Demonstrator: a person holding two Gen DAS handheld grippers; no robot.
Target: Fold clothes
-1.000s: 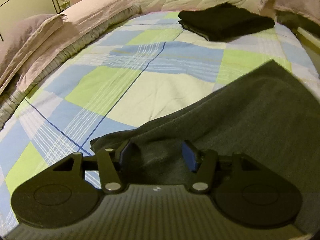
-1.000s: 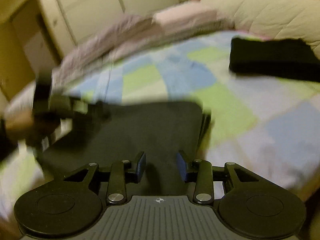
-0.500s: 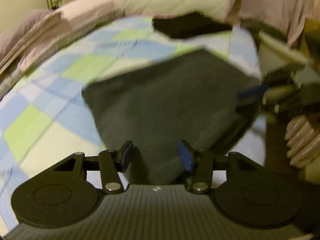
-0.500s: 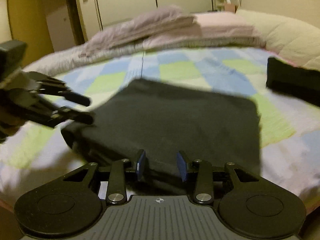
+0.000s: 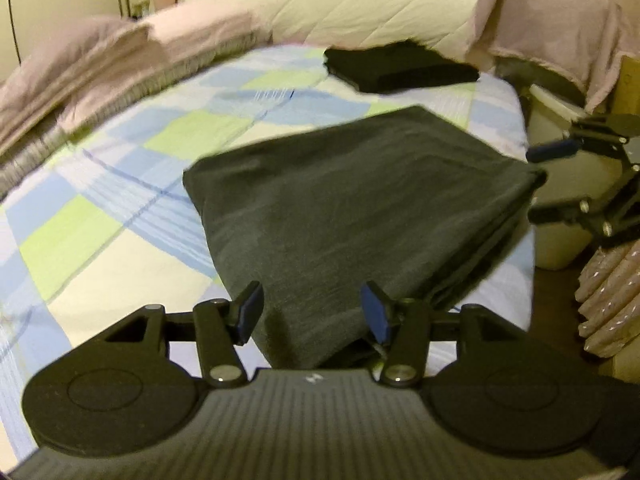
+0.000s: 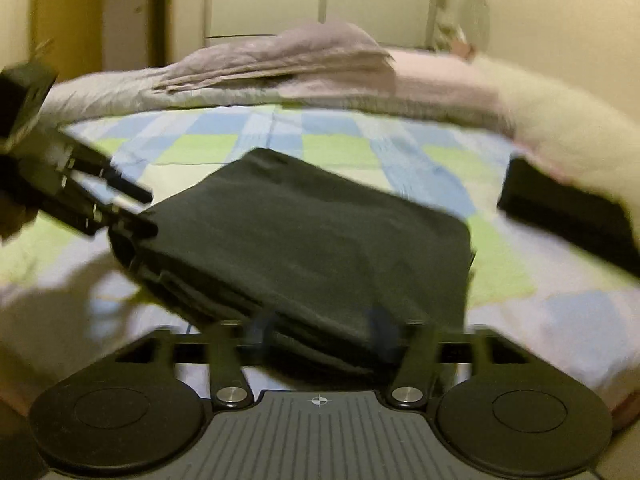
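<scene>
Two dark garments lay on the checked bed (image 5: 132, 216): a grey folded garment (image 5: 352, 216) near the bed's edge, and a black folded pile (image 5: 396, 70) farther off, close to the cream quilt (image 5: 352, 12). We judged the grey one soft, light and limp, its stacked layers showing along the near edge, so it would sag or slide apart if lifted by a single layer; a pinch through all layers at a corner or folded edge seemed safest. Our left hand-held gripper (image 5: 313, 312) stood wide apart, the garment's corner lying between its fingers, gripped by nothing. Our right hand-held gripper (image 6: 320, 334) was blurred, but its fingers also stood apart astride the garment's edge, clamping nothing we could see.
</scene>
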